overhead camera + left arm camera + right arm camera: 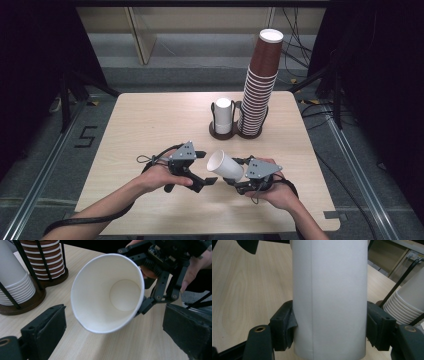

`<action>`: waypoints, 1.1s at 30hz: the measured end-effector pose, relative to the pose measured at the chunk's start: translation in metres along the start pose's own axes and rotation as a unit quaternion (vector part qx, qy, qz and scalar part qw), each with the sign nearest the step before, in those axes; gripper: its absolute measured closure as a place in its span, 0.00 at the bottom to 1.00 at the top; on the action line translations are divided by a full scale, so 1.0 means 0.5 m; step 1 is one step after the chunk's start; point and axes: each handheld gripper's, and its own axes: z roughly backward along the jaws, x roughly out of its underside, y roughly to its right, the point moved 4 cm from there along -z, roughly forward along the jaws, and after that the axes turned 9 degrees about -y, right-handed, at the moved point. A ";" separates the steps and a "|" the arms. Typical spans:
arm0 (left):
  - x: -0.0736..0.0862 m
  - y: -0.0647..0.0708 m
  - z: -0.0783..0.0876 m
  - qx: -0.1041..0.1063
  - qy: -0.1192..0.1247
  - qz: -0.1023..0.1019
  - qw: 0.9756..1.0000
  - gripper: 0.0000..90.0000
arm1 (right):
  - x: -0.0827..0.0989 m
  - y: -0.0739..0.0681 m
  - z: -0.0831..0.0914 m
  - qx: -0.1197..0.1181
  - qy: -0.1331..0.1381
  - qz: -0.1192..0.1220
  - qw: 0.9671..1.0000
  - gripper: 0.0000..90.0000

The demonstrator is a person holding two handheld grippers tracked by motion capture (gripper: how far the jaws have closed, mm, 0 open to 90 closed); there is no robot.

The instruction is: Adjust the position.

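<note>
The pale wooden table (150, 125) lies under my hands. Towards its far edge, a tall stack of brown ribbed paper cups (260, 85) stands in a dark wire holder (235, 131), with a shorter stack of white cups (223, 115) just beside it. My right gripper (239, 176) is clamped on a single white paper cup (225, 165), its mouth tilted towards my left gripper (202, 167), whose jaws stand apart near the rim.

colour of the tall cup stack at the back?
Brown outside with white rims; the tall cup stack shows best in the high view.
</note>
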 end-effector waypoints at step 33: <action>-0.012 -0.010 -0.030 0.023 -0.006 0.013 1.000 0.12 | -0.023 -0.028 -0.009 -0.031 0.010 0.027 0.999 0.38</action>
